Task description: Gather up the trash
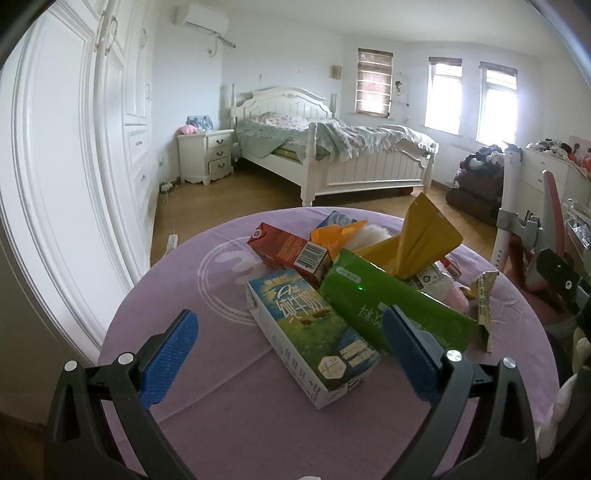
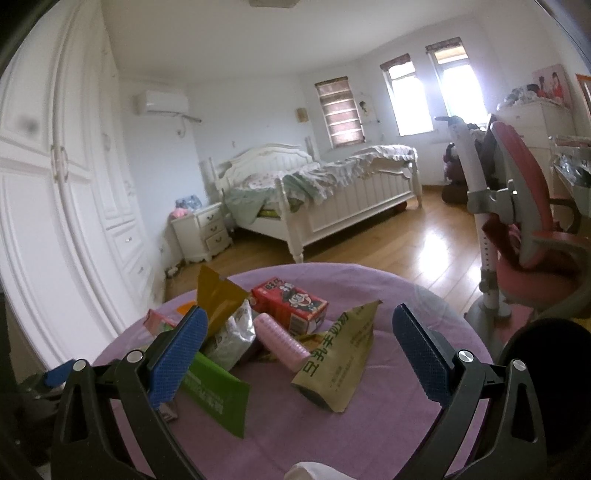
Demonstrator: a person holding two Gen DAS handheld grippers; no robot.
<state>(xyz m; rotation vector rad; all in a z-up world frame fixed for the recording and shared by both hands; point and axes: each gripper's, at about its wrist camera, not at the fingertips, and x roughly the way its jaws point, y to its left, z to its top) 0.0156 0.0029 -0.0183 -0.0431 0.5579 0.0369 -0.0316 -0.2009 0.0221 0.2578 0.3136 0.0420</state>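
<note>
**Facing a round table of packaging in a bedroom**

Looking over both wrist cameras, I see a round table (image 1: 221, 387) under a lilac cloth with a pale circular print, and the trash heaped on its middle. My left gripper (image 1: 290, 360) hangs above the near edge with its blue pads spread wide and nothing between them; a blue-and-green milk carton (image 1: 314, 332) lies just ahead of it, partly under a green pouch (image 1: 388, 310). Behind those lie a red drink carton (image 1: 288, 251), an orange wrapper (image 1: 334, 234) and a tall yellow bag (image 1: 424, 240) standing up from the pile.

My right gripper (image 2: 301, 354) is also wide apart and empty. From its side I see a second red carton (image 2: 291, 304), a pink ribbed cylinder (image 2: 282, 341) leaning against it, and an olive-yellow sachet (image 2: 340, 354) lying flat on the cloth.

Beyond the table runs a wooden floor (image 2: 424, 251), a white bed (image 1: 332, 147) with rumpled covers, a nightstand (image 1: 207, 155), white wardrobes (image 1: 74, 147) along the left wall, an air conditioner (image 1: 201, 18), bright windows (image 1: 443, 96) and a pink desk chair (image 2: 524, 206).
</note>
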